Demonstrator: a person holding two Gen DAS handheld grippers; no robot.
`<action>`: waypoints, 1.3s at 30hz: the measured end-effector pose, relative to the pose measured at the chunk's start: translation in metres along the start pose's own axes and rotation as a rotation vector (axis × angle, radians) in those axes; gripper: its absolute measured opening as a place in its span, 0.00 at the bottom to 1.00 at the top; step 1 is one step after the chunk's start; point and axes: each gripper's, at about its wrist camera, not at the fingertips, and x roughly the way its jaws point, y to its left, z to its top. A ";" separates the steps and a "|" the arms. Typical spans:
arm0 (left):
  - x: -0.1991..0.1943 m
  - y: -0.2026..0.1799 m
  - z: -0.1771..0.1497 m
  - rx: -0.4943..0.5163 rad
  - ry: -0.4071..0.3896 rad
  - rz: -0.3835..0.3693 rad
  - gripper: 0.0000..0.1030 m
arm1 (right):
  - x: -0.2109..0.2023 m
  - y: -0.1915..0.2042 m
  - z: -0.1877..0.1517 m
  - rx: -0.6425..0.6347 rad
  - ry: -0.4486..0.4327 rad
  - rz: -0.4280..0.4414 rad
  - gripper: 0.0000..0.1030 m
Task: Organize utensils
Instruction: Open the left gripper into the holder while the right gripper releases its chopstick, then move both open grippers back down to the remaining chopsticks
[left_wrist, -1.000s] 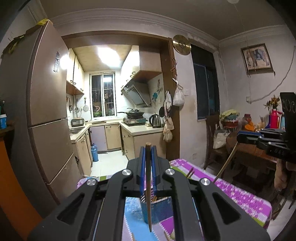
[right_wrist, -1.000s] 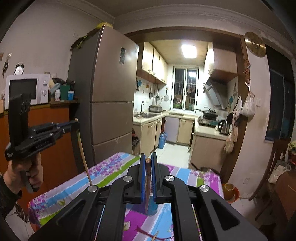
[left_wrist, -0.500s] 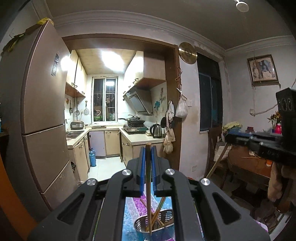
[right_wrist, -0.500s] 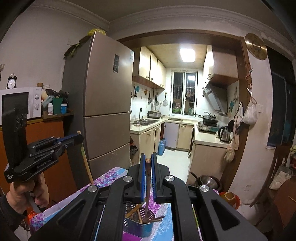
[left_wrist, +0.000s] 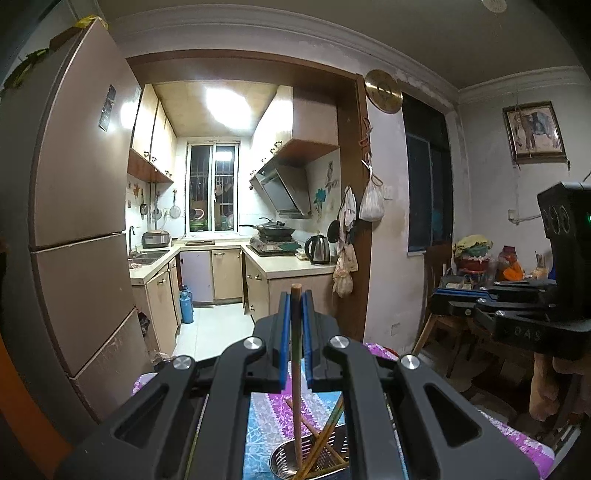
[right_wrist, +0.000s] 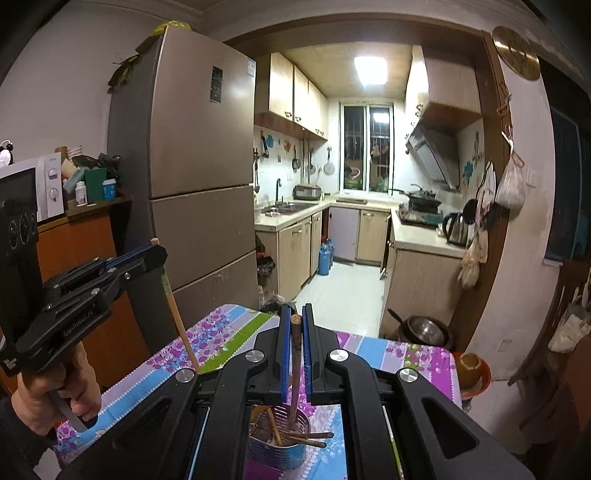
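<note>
My left gripper (left_wrist: 295, 295) is shut on a brown chopstick (left_wrist: 296, 369) that hangs down with its tip inside a perforated metal holder (left_wrist: 314, 461). The holder has several chopsticks leaning in it. My right gripper (right_wrist: 294, 321) is shut on a dark chopstick (right_wrist: 294, 373), its lower end inside the same metal holder (right_wrist: 277, 446). In the right wrist view the left gripper (right_wrist: 157, 254) shows at the left, held by a hand, its chopstick (right_wrist: 179, 321) slanting down. In the left wrist view the right gripper's body (left_wrist: 517, 310) is at the right.
The holder stands on a table with a floral purple, blue and green cloth (right_wrist: 221, 332). A tall fridge (right_wrist: 199, 177) stands left, with the kitchen counters (right_wrist: 417, 236) behind. A pot (right_wrist: 424, 328) lies on the floor past the table. A chair and cluttered side table (left_wrist: 476, 266) are at the right.
Both grippers have moved over the holder and lowered, so both held chopsticks now reach down into it. The holder has come into view below the fingers.
</note>
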 end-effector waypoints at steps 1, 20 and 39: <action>0.003 0.000 -0.001 0.004 0.005 0.002 0.05 | 0.004 -0.001 -0.001 0.001 0.007 0.001 0.07; 0.039 0.008 -0.036 -0.006 0.083 0.017 0.05 | 0.040 -0.008 -0.021 0.024 0.067 0.021 0.07; -0.112 0.006 -0.095 0.054 0.044 0.076 0.50 | -0.084 0.011 -0.057 -0.013 -0.154 0.027 0.16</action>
